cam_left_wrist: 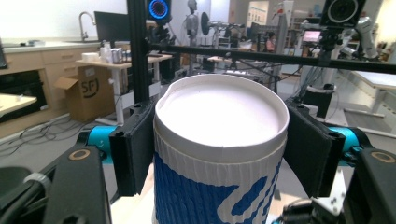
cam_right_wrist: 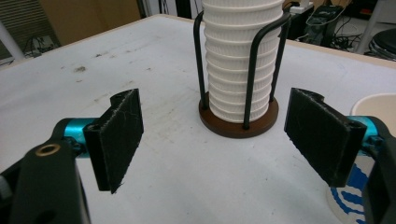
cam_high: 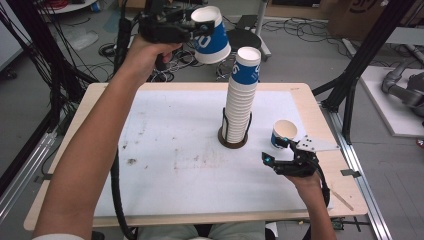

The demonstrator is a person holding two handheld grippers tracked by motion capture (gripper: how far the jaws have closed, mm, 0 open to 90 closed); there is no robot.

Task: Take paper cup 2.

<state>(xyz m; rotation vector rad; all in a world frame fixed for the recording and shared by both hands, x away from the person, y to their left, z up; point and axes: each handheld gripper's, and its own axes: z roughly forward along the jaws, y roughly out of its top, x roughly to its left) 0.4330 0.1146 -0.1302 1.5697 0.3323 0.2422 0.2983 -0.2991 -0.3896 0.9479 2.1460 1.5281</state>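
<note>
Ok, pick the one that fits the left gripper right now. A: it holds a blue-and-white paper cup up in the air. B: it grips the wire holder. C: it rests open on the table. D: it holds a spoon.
A: the left gripper is raised beyond the table's far edge, its jaws closed on the sides of a paper cup, near the top of the cup stack.

Left gripper (cam_high: 192, 27) raised at the far left, jaws clamped — right gripper (cam_high: 280, 150) low at the near right, jaws spread.
</note>
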